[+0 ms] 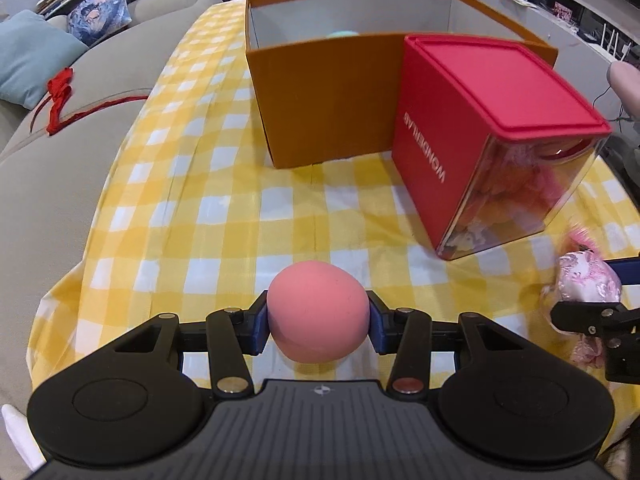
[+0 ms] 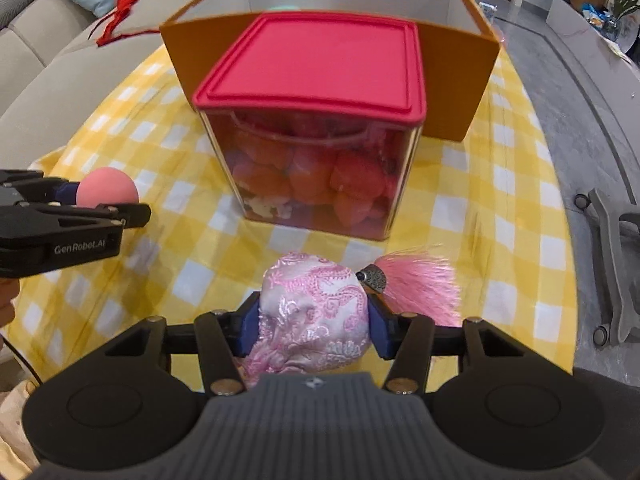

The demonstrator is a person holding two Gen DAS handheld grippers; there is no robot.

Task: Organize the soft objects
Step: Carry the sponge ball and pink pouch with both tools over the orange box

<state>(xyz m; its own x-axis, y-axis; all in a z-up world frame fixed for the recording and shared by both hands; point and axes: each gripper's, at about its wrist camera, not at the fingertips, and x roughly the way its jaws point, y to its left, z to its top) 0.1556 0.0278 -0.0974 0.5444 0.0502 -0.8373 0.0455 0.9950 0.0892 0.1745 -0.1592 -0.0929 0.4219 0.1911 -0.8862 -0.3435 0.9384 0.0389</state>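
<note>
My left gripper (image 1: 318, 326) is shut on a soft pink ball (image 1: 318, 312), held just above the yellow checked cloth (image 1: 200, 208). In the right wrist view the same ball (image 2: 108, 192) shows at the left edge, in the left gripper (image 2: 116, 204). My right gripper (image 2: 314, 320) is shut on a pink-and-white brocade pouch (image 2: 316, 308) with a pink tassel (image 2: 420, 284); that pouch (image 1: 588, 280) also shows at the right edge of the left wrist view. Behind stands an open orange box (image 1: 324, 92), (image 2: 452, 88) with a pale green thing barely showing inside.
A clear box with a red lid (image 1: 496, 92), (image 2: 316, 76), full of soft pink and orange things, stands in front of the orange box. A grey sofa (image 1: 60, 160) with a red ribbon (image 1: 60, 96) lies left. A chair base (image 2: 612, 264) is on the floor at right.
</note>
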